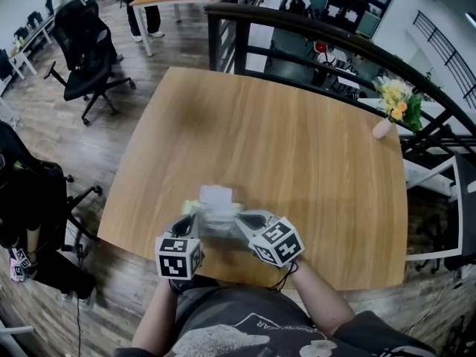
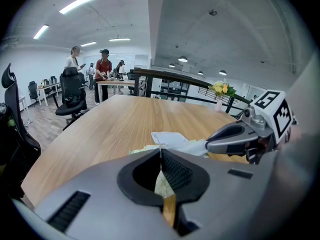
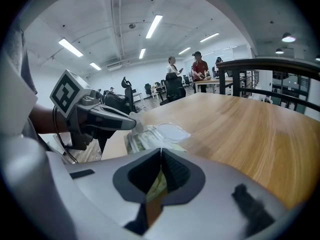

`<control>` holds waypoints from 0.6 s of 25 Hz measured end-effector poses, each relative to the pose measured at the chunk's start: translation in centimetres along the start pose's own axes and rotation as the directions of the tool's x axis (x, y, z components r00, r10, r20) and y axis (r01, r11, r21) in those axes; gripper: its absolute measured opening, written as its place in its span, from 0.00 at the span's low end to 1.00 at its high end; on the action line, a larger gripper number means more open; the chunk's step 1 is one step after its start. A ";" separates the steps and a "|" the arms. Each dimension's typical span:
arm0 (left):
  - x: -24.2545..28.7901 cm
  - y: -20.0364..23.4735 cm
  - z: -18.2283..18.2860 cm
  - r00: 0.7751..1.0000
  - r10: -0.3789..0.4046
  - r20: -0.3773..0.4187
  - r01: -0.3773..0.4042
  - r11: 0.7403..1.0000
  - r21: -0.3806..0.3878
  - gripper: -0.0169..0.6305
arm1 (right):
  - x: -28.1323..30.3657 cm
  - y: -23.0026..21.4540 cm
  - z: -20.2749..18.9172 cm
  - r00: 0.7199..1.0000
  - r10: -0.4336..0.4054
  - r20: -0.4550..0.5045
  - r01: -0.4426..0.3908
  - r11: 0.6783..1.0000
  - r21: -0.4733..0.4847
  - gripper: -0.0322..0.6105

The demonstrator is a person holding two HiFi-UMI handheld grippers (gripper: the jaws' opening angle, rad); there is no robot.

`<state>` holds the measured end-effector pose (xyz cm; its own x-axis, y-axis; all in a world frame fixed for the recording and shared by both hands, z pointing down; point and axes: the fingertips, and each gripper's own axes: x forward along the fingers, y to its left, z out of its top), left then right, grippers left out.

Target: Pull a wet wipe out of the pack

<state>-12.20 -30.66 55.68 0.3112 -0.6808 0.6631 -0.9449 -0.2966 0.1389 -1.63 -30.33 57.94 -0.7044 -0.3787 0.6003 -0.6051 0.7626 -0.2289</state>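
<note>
A pale green wet wipe pack (image 1: 216, 220) lies near the front edge of the wooden table (image 1: 282, 147), its flip lid (image 1: 216, 195) standing open toward the far side. My left gripper (image 1: 195, 218) is shut on the pack's left end. My right gripper (image 1: 239, 220) is shut on its right end. In the left gripper view the shut jaws (image 2: 161, 150) hide most of the pack (image 2: 162, 184), and the right gripper (image 2: 207, 145) pinches its far end. The right gripper view shows the pack (image 3: 147, 138) with its clear lid (image 3: 170, 132), and the left gripper (image 3: 134, 125) at its corner.
A small vase of flowers (image 1: 387, 117) stands at the table's far right edge. A black railing (image 1: 297, 21) runs behind the table. An office chair (image 1: 85, 47) stands on the floor at the left. People stand at a far desk (image 2: 102, 74).
</note>
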 end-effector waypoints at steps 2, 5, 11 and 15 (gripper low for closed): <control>0.0 0.0 0.2 1.000 0.005 0.004 -0.005 1.000 -0.002 0.05 | -0.1 -0.1 -0.1 1.000 0.000 0.001 0.000 1.000 0.002 0.09; 0.1 -0.1 0.2 1.000 0.010 0.006 -0.010 1.000 -0.003 0.05 | -0.4 -0.4 -0.2 1.000 -0.005 0.004 0.005 1.000 0.006 0.09; 0.0 -0.2 0.0 1.000 0.018 -0.001 -0.018 1.000 -0.005 0.05 | -1.0 -0.8 -0.4 1.000 -0.012 0.010 0.012 1.000 0.013 0.09; 0.0 -0.3 -0.1 1.000 0.028 0.000 -0.028 1.000 -0.011 0.05 | -1.4 -0.9 -0.5 1.000 -0.012 0.013 0.012 1.000 0.013 0.09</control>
<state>-11.93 -30.54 55.68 0.2849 -0.6890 0.6664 -0.9542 -0.2700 0.1288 0.15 -30.22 57.70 -0.7020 -0.3946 0.5929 -0.6181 0.7511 -0.2320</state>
